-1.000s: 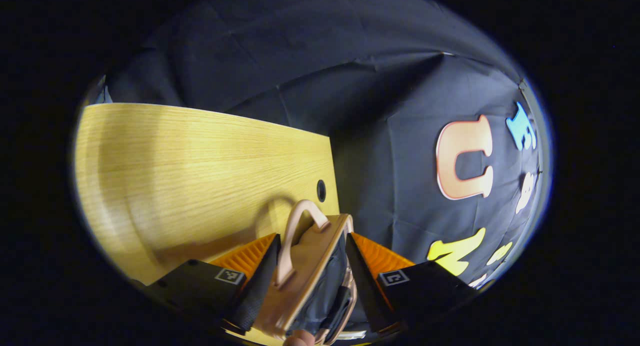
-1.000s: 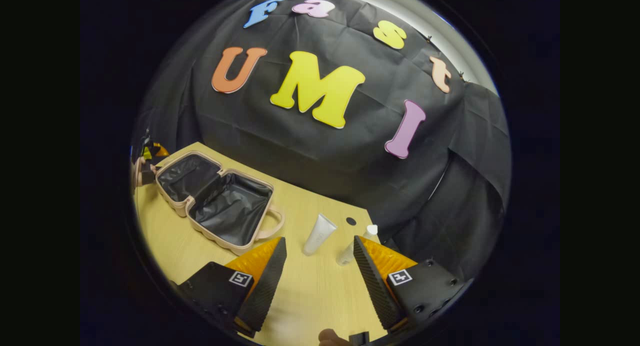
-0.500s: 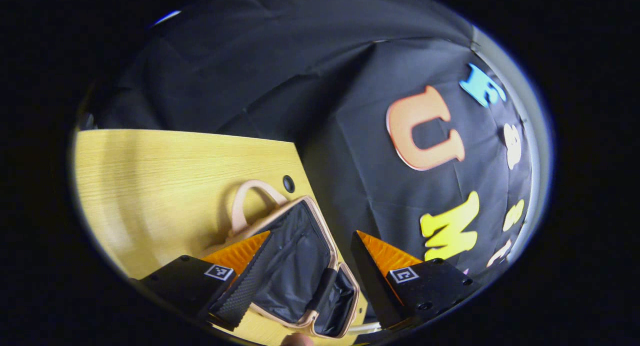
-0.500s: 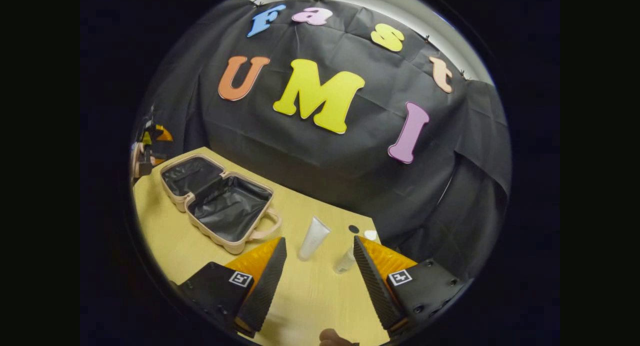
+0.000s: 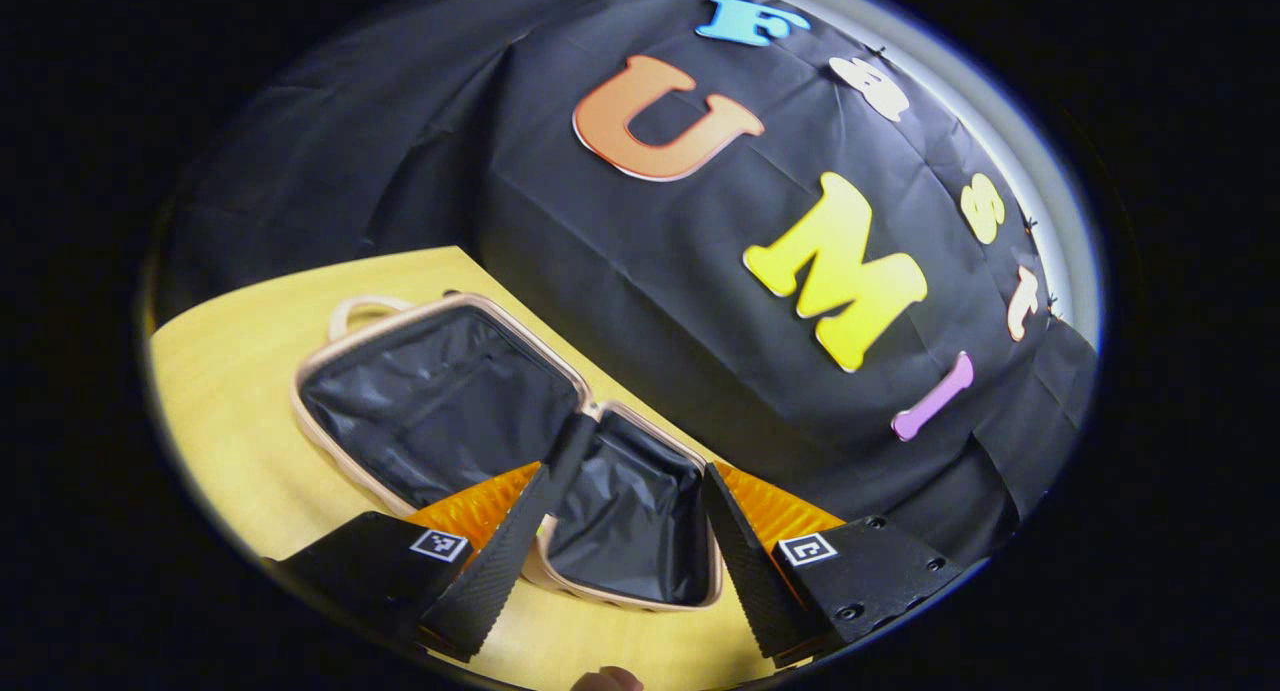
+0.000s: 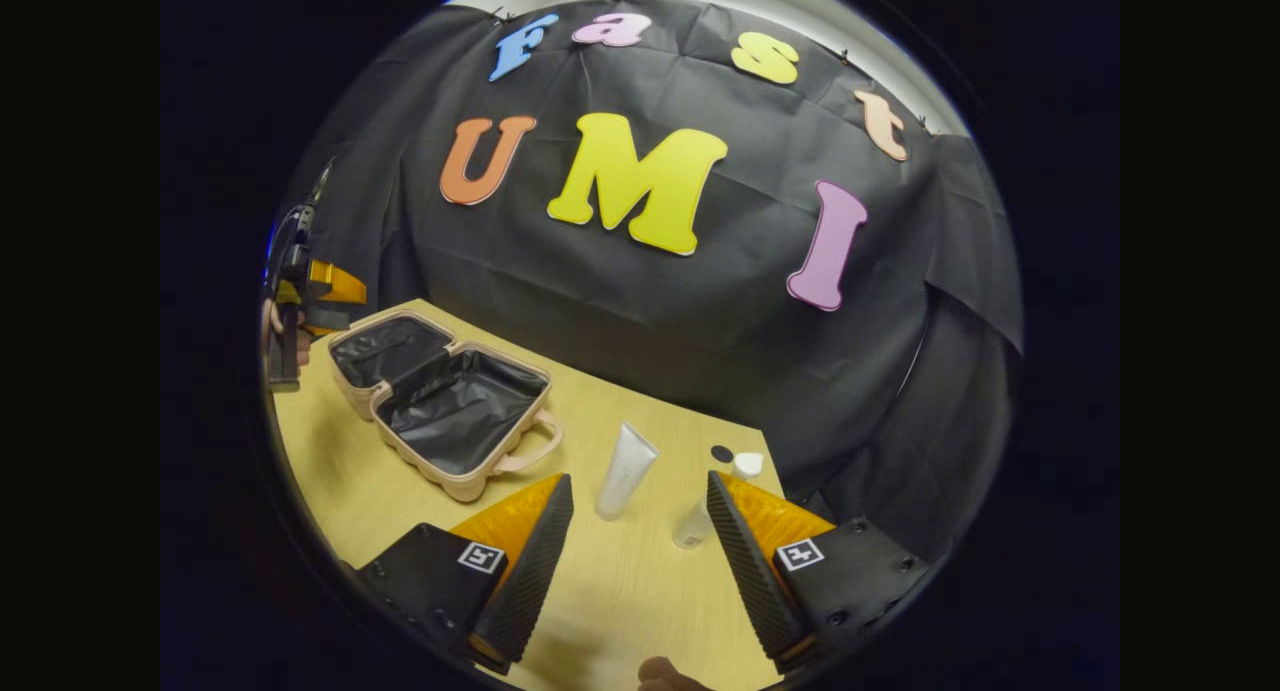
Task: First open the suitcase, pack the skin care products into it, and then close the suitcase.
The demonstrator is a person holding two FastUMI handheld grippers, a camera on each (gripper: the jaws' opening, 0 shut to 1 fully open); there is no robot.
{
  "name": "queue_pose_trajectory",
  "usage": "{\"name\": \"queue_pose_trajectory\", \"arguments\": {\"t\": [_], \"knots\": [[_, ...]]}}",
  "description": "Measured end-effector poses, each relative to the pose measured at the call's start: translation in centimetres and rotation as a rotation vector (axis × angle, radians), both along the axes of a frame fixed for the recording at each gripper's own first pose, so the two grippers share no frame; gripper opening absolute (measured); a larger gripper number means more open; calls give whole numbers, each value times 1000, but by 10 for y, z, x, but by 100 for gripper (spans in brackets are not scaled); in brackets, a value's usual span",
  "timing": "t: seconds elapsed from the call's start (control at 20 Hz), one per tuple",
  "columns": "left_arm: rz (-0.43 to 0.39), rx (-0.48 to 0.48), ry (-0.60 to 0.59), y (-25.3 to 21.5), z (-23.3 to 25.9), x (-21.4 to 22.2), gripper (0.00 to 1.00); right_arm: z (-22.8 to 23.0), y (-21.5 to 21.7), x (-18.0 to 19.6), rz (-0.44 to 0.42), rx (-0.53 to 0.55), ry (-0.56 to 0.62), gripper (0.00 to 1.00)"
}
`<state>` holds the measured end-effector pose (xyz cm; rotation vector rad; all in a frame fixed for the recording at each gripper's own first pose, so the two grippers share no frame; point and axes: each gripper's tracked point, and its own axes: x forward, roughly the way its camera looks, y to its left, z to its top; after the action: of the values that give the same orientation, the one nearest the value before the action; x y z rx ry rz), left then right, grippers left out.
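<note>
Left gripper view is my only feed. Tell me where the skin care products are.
Observer: A white tube lies on the table, apart from the open suitcase, on the side of its near handle.
Operator: Report any second product.
Observer: A smaller item with a white end lies beside the tube, partly hidden behind a finger of the right gripper.
Operator: Give me that gripper's state.
Observer: It is open and holds nothing; both products lie on the table ahead of it.
</note>
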<state>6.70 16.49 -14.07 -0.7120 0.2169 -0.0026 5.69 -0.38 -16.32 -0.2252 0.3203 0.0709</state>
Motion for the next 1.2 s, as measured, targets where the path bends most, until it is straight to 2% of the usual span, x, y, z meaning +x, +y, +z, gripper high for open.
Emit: {"name": "queue_pose_trajectory", "arguments": {"t": [0.1, 0.25, 0.55, 1.05, 1.2], "knots": [[-33, 30, 1, -34, -2, 5, 96, -8, -11, 1, -2, 2, 12, 80], [-163, 91, 30, -111, -12, 13, 96, -24, -40, 1, -22, 18, 44, 80], [-344, 182, 75, -214, -37, 27, 97, -45, -90, 6, -84, 37, 83, 80], [-545, 436, 115, -324, -96, 60, 97, -84, -160, 22, -163, 43, 166, 80], [-558, 475, 105, -348, -108, 80, 97, -95, -174, 29, -170, 40, 192, 80]]}}
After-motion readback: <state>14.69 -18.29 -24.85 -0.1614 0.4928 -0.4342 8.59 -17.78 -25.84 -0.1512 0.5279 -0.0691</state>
